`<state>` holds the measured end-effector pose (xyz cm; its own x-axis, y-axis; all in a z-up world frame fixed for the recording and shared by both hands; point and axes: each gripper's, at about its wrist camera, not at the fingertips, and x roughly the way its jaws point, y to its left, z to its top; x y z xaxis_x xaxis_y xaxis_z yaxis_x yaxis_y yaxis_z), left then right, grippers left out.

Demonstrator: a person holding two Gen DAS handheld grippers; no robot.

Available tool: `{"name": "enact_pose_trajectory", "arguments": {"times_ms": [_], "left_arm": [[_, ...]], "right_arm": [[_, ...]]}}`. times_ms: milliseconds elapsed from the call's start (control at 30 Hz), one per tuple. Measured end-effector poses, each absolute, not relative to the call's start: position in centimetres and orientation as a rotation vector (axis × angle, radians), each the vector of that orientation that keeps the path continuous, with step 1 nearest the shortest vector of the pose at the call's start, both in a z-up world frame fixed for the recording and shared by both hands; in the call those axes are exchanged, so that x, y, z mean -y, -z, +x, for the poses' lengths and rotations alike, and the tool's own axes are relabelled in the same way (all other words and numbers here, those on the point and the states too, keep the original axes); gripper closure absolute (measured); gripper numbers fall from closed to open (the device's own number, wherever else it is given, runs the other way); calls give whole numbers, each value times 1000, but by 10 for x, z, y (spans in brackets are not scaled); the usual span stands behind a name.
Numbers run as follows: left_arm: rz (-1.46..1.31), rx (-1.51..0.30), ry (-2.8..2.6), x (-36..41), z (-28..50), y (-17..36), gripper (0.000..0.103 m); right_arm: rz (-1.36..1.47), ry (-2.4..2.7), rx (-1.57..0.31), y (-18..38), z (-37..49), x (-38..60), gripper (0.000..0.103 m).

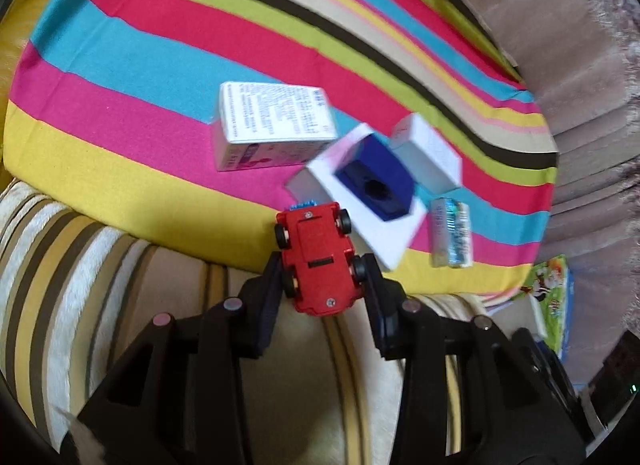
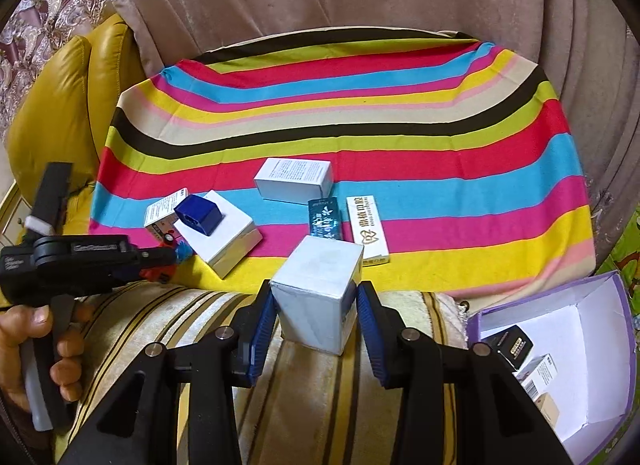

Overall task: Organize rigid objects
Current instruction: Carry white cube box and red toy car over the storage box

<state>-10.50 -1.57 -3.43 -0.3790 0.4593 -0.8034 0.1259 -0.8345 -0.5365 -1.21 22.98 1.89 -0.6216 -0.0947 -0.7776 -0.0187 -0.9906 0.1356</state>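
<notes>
1. Left hand-held gripper (image 1: 320, 265) clamped on red toy car (image 1: 316, 253), underside up.
2. Right hand-held gripper (image 2: 316, 301) clamped on white box (image 2: 316, 297).
3. Just ahead: striped cloth (image 2: 400, 137), more boxes.

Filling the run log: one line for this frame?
left gripper: shut on red toy car | right gripper: shut on white box | purple-edged bin: holds boxes
</notes>
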Motion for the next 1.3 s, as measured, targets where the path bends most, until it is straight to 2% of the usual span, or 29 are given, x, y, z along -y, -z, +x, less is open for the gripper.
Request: {"name": "enact_pose_trajectory", "arguments": {"times_ms": [233,600,1300], "left_arm": [[-1495,704,-2305,-5,-85,10,61],[-1454,614,-2243,-41,-75,3,61],[-1349,391,-2008,-161,-60,-17,61]], "right_arm": [[1350,2789,226,-19,-8,-240,61],[1361,2805,315,-17,0,-263,61],[1472,2944,445,-8,28,-354,61]]}}
